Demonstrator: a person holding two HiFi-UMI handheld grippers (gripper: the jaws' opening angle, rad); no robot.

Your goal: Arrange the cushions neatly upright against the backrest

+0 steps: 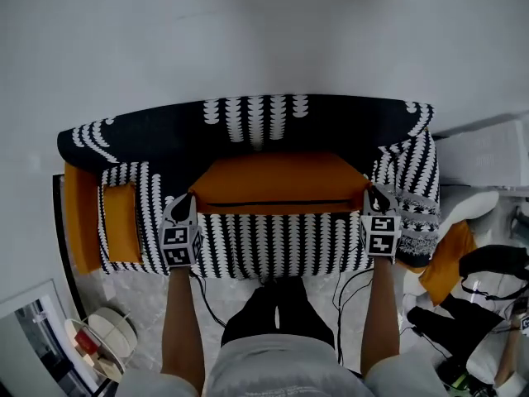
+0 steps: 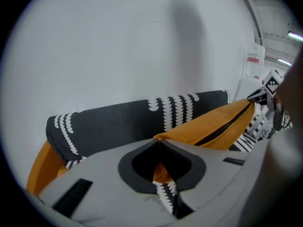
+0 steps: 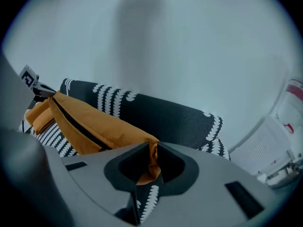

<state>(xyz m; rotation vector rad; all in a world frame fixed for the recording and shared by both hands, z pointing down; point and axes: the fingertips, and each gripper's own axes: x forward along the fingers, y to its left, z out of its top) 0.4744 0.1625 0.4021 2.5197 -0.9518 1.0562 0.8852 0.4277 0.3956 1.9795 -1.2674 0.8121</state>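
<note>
Left gripper (image 2: 159, 143) jaws clamped on corner of large orange rectangular fabric cushion (image 2: 215, 124); right gripper (image 3: 152, 150) jaws clamped on opposite corner. Cushion spans between both, over seat, near black white-patterned sofa backrest (image 1: 331, 122). Step: likely placing it at backrest. Next: stand upright, lean back, release.

Big cushion (image 1: 281, 180) btwn L gripper (image 1: 192, 198) & R gripper (image 1: 369, 192), before backrest (image 1: 165, 135); small cushion (image 1: 120, 222) far L.

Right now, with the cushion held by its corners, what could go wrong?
The left gripper and right gripper each pinch only a corner of the cushion, so a corner may slip out. Set down short of the backrest, it could flop flat on the seat.
</note>
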